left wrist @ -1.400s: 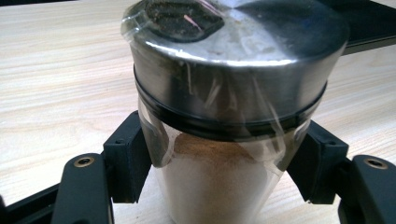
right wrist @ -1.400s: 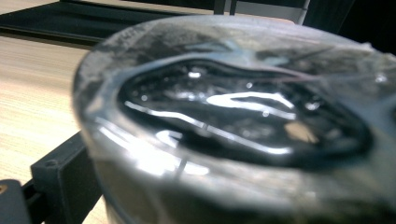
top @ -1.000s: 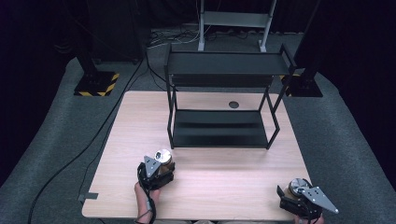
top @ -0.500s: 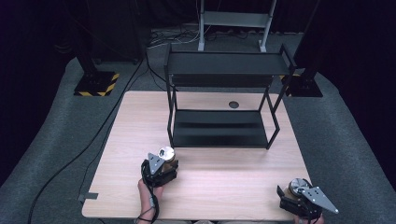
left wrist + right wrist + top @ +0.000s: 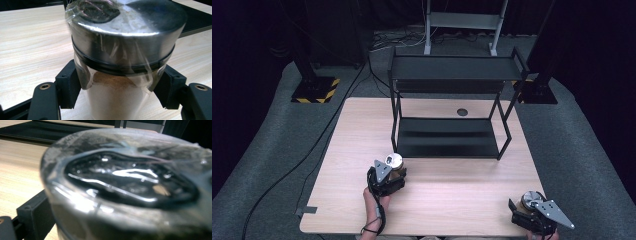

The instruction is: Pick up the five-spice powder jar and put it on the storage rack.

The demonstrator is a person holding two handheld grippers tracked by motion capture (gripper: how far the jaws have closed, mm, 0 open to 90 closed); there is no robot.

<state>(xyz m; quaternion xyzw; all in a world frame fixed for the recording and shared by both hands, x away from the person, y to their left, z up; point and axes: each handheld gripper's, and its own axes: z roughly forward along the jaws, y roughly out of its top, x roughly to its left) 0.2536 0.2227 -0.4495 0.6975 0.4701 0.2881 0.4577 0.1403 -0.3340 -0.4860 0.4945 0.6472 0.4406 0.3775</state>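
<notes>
Fingers of my left gripper [image 5: 117, 100] clamp one upright spice jar [image 5: 125, 55]. I see the rack [image 5: 447, 137] just ahead of it; the right gripper [image 5: 534, 217] grips another jar [image 5: 125, 185], farther away.

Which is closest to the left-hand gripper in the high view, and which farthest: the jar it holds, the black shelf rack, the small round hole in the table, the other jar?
1. Jar between the jaws of the left gripper.
2. Black shelf rack, just beyond it, mid-table.
3. Round hole, behind the rack's lower shelf.
4. Other jar, near right corner, at the right gripper.
</notes>
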